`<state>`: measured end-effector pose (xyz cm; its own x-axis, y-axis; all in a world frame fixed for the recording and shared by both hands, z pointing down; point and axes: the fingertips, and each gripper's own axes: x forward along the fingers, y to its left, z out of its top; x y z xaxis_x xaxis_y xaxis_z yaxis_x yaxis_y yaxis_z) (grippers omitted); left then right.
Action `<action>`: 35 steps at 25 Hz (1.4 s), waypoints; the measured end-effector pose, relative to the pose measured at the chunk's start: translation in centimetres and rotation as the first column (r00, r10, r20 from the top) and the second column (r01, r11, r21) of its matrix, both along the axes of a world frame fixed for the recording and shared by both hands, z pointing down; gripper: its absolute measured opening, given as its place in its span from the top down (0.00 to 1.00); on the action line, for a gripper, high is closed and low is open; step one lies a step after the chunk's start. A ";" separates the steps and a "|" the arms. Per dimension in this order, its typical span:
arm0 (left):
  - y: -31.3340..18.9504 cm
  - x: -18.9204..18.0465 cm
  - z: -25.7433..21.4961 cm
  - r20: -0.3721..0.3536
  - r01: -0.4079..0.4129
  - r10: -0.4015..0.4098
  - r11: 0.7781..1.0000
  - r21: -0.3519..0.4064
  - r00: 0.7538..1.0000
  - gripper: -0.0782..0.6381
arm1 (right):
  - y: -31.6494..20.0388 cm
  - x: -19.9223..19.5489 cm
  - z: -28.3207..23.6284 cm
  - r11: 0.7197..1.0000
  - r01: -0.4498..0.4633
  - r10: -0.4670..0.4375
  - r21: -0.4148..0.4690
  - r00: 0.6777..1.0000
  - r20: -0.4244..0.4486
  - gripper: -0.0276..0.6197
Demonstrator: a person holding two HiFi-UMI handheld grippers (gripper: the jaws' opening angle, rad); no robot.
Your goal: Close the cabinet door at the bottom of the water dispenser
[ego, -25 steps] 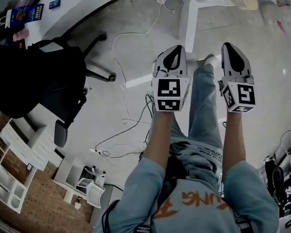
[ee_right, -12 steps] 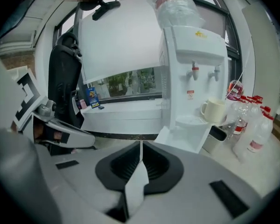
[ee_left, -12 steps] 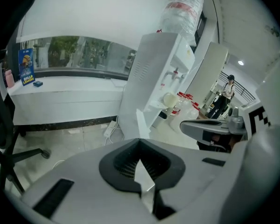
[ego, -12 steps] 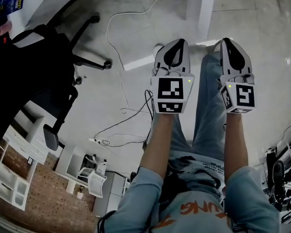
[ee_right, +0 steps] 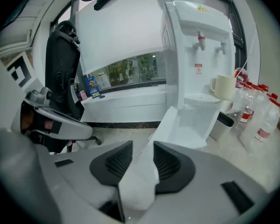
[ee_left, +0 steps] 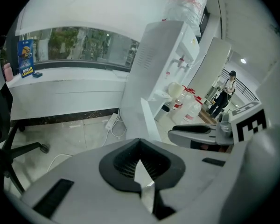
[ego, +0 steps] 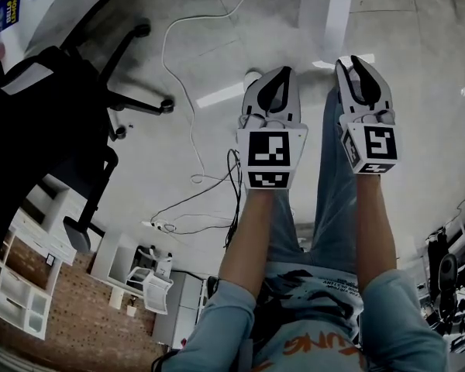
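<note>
The white water dispenser [ee_right: 196,41] stands ahead with two taps and a bottle on top. Its bottom cabinet door [ee_right: 170,125] is swung open toward me, and the white cabinet inside [ee_right: 203,118] shows. In the left gripper view the dispenser [ee_left: 165,64] and the door's edge [ee_left: 149,120] lie just beyond the jaws. My left gripper [ee_left: 140,141] is shut with nothing in it. My right gripper [ee_right: 142,148] is opening, with nothing between its jaws. In the head view the left gripper [ego: 273,91] and the right gripper [ego: 362,76] are side by side above the floor, short of the door.
A black office chair [ego: 70,122] stands to the left. Cables [ego: 209,184] and a power strip [ee_left: 113,120] lie on the floor. A mug [ee_right: 222,87] sits at the dispenser, with a black bin [ee_right: 224,122] and water bottles [ee_right: 261,115] to its right. A person [ee_left: 226,90] stands far off.
Both grippers have sunk lower and moved forward over the floor. The right gripper's jaws have parted; the left gripper's jaws stay together.
</note>
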<state>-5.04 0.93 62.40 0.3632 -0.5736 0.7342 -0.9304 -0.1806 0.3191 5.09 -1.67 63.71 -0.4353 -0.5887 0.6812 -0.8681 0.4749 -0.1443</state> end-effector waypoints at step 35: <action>-2.0 0.7 3.5 -0.021 0.090 -0.090 0.996 -0.013 0.996 0.88 | 1.6 3.4 8.8 0.973 -0.024 -0.018 -0.229 0.984 -0.176 0.63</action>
<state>-4.32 -1.09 65.93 0.3264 -0.5959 0.7337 -0.9355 -0.0928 0.3408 8.48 -0.06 72.51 -0.2948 -0.4084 0.8639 -0.8909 0.4444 -0.0940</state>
